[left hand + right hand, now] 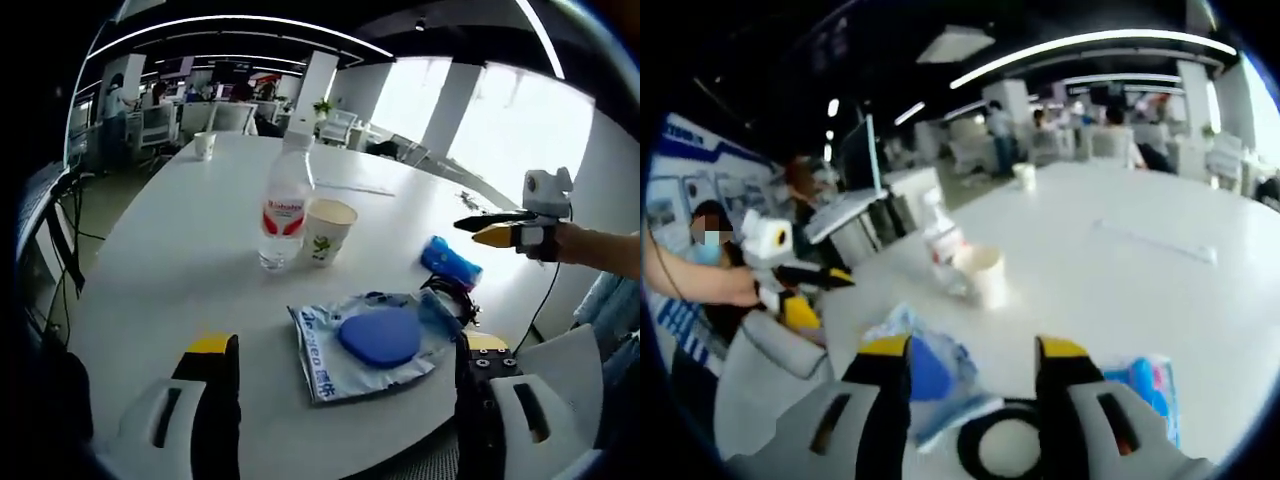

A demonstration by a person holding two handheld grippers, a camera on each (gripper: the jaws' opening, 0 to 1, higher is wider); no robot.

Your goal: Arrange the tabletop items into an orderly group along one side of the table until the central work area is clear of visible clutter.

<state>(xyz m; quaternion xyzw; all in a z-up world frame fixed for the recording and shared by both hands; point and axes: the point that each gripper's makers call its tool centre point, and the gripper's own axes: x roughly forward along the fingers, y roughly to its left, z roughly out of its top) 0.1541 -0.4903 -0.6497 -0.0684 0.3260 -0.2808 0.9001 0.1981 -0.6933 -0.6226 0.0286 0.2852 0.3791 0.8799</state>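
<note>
On the white round table [180,260] stand a clear water bottle [285,205] with a red label and a paper cup [328,230], side by side. Nearer lies a blue-and-white packet [375,340] with a blue round pad on it. A blue tissue pack [450,262] and a black cable [455,298] lie to its right. My left gripper [350,348] hovers open just short of the packet. My right gripper [505,228] hangs beyond the table's right edge. In the right gripper view, my right gripper [975,352] is open above the packet [935,375], cable [1000,440] and tissue pack [1150,385].
A second paper cup [204,145] stands at the far edge of the table, and a thin white strip [355,187] lies past the bottle. Office desks and chairs surround the table. A person's hand holds the left gripper [805,285].
</note>
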